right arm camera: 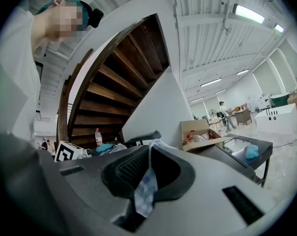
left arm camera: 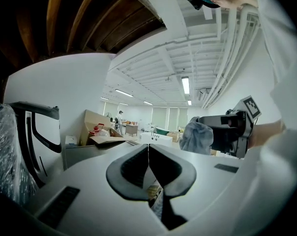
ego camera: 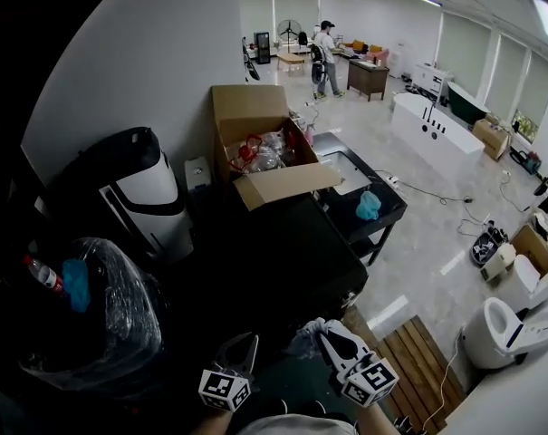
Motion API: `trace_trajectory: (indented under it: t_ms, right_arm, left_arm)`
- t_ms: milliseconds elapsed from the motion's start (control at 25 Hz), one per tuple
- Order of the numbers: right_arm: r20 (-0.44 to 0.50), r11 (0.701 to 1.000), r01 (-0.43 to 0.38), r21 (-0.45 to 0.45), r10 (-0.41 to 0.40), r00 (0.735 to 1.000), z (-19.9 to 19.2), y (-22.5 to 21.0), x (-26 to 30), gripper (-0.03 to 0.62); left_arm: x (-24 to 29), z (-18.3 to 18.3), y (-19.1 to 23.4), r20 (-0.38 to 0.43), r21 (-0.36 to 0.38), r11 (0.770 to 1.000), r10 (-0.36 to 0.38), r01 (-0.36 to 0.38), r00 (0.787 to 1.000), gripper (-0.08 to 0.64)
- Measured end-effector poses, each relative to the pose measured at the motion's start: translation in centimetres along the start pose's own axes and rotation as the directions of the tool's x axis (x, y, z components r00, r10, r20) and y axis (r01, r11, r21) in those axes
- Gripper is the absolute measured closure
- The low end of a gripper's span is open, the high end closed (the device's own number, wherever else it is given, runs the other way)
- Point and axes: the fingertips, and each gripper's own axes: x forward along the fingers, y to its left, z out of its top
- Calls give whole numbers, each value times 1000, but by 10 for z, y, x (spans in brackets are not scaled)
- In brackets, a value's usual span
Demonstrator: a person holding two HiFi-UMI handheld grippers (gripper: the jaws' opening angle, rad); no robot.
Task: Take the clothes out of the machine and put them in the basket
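Low in the head view, my two grippers are held side by side above a dark machine top (ego camera: 274, 261). My right gripper (ego camera: 321, 332) is shut on a pale blue checked cloth (right arm camera: 146, 191), which hangs down through the slit between its pads. In the left gripper view that cloth (left arm camera: 196, 137) shows as a small bunch at the right gripper's (left arm camera: 207, 132) tip. My left gripper (left arm camera: 148, 154) is shut too, with a thin strip of checked fabric (left arm camera: 158, 205) in the slit below its pads. No basket is in view.
An open cardboard box (ego camera: 255, 143) with red and clear items stands beyond the dark top. A plastic-wrapped black bin (ego camera: 92, 324) holding a bottle (ego camera: 40, 273) is at the left. A black table (ego camera: 364, 211), a wooden platform (ego camera: 409, 361) and a white toilet (ego camera: 509, 333) are on the right. A person (ego camera: 325, 57) stands far back.
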Motion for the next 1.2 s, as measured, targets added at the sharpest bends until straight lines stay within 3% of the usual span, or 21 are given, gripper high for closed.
trace_trajectory:
  t_ms: [400, 720, 960, 1200]
  right_arm:
    - [-11, 990, -140, 17, 140, 990, 14, -4, -11, 563]
    - [-37, 957, -289, 10, 289, 957, 16, 7, -15, 561]
    - [-53, 918, -395, 22, 396, 917, 14, 26, -24, 561]
    - [-86, 862, -505, 29, 506, 858, 6, 59, -20, 561]
  left_arm:
    - [-2, 9, -21, 6, 26, 993, 114, -114, 993, 538]
    - [-28, 11, -34, 38, 15, 970, 243, -244, 969, 538]
    - [-62, 7, -48, 45, -4, 934, 357, -358, 933, 538]
    - [-108, 3, -44, 64, -24, 882, 471, -471, 880, 538]
